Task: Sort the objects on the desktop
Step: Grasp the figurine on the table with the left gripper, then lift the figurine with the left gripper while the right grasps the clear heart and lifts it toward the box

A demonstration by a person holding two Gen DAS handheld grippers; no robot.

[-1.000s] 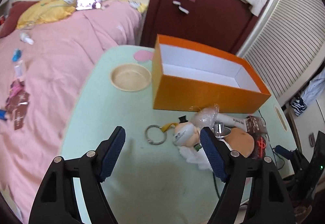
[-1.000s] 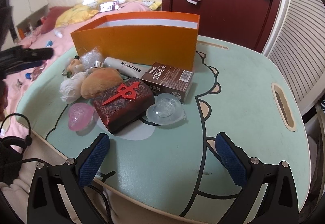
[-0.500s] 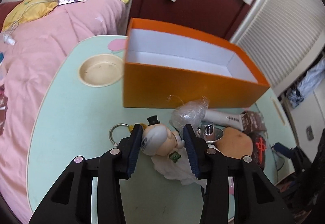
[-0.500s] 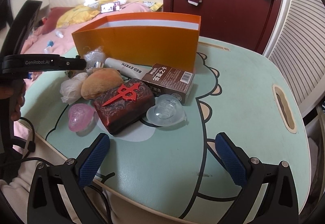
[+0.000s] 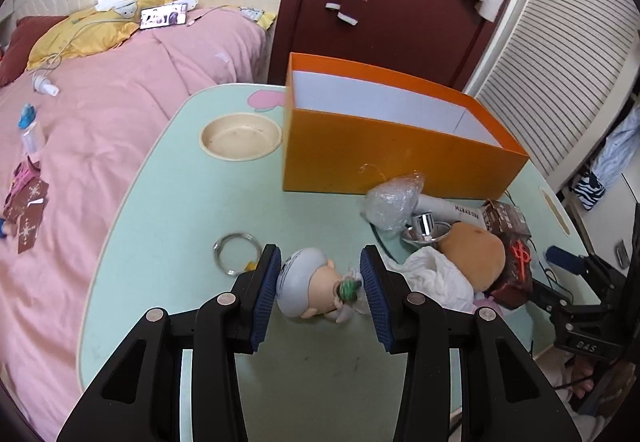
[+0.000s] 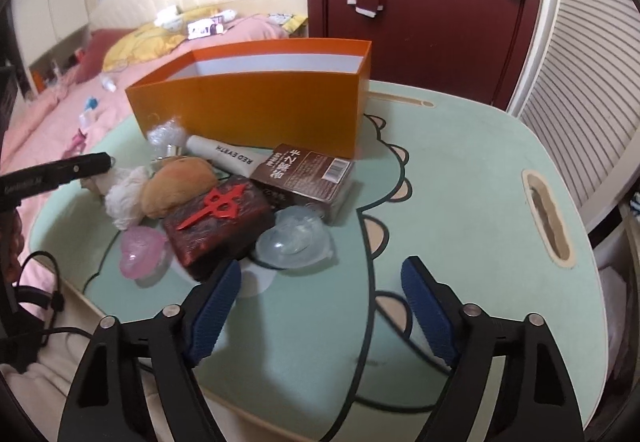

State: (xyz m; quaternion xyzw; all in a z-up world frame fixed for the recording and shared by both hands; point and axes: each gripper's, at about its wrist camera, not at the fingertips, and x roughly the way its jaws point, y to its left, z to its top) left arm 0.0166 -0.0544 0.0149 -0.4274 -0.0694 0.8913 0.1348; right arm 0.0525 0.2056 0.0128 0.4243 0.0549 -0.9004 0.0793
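My left gripper point(image 5: 320, 284) is shut on a small doll keychain point(image 5: 306, 286) with a grey-white head, low over the green table point(image 5: 168, 201). Its metal ring point(image 5: 235, 254) lies just left of the fingers. The orange box point(image 5: 392, 157) stands open behind it, its inside white. In the right wrist view my right gripper point(image 6: 324, 302) is open and holds nothing. Just ahead of it lie a clear plastic piece point(image 6: 294, 242), a dark red block point(image 6: 220, 217), a pink piece point(image 6: 140, 250), a brown carton point(image 6: 308, 173), a tan plush point(image 6: 178, 183) and a white tube point(image 6: 224, 155).
A round beige recess point(image 5: 240, 135) sits in the table left of the box, and a slot point(image 6: 546, 217) lies near the right edge. A pink bed point(image 5: 100, 113) borders the table on the left. White cloth point(image 5: 436, 274) and a plastic wrap point(image 5: 394, 201) lie beside the doll.
My left gripper moved forward over the doll keychain and closed on it. The right gripper's fingers have come closer together and still hold nothing.
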